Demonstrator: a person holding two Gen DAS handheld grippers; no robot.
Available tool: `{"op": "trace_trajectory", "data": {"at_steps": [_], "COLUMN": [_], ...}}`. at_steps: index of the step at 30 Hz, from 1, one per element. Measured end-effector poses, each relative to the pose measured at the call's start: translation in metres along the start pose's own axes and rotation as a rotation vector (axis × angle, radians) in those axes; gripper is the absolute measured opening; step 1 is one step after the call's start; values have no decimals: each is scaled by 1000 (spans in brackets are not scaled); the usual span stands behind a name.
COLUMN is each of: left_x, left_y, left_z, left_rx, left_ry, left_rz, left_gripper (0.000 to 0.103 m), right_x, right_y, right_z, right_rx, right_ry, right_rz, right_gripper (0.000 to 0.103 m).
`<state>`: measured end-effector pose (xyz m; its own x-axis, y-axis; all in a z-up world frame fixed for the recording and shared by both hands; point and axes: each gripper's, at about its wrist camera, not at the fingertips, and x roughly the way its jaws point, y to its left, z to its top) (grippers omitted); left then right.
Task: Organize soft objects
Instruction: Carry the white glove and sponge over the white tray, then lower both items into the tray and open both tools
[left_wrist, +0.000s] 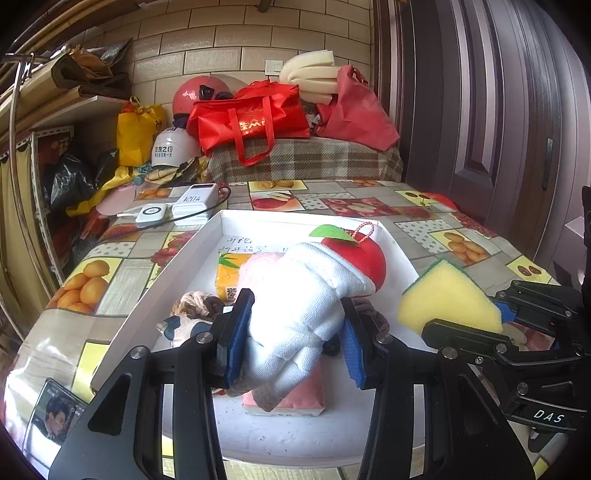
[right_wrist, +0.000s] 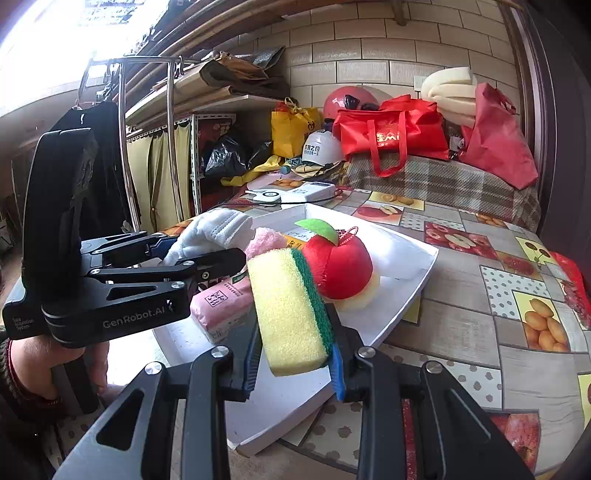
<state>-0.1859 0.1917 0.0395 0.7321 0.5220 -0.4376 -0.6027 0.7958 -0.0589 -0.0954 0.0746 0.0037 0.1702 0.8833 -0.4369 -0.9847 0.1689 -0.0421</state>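
Observation:
My left gripper (left_wrist: 295, 332) is shut on a rolled white towel (left_wrist: 310, 306) and holds it above the white tray (left_wrist: 184, 258). The same towel (right_wrist: 210, 232) and left gripper (right_wrist: 207, 254) show at the left of the right wrist view. My right gripper (right_wrist: 293, 354) is shut on a yellow sponge with a green scrub side (right_wrist: 290, 310), held over the tray's near right edge (right_wrist: 406, 284). In the tray lie a red plush apple (right_wrist: 341, 266), a pink tissue pack (right_wrist: 221, 306), an orange tissue pack (left_wrist: 229, 277) and a braided rope toy (left_wrist: 197, 301).
A power bank (left_wrist: 195, 205) and a small white device (left_wrist: 151, 216) with a cable lie behind the tray on the fruit-print tablecloth (right_wrist: 480, 295). Red bags (left_wrist: 251, 118), helmets and foam pile up at the back. A person's hand (right_wrist: 44, 358) holds the left gripper. A phone (left_wrist: 55, 410) lies at the near left.

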Motion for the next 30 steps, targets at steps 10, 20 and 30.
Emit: {"op": "trace_trajectory", "data": {"at_steps": [10, 20, 30], "left_x": [32, 47, 41], "left_y": [19, 47, 38], "left_z": [5, 14, 17], "left_rx": [5, -54, -20], "left_ry": [100, 98, 17], "left_rz": [48, 127, 277], "left_gripper": [44, 44, 84], "right_x": [42, 74, 73], "right_y": [4, -22, -29], "right_z": [6, 15, 19], "right_rx": [-16, 97, 135], "right_ry": [164, 199, 166], "right_rz": [46, -29, -55], "right_gripper": [31, 31, 73]}}
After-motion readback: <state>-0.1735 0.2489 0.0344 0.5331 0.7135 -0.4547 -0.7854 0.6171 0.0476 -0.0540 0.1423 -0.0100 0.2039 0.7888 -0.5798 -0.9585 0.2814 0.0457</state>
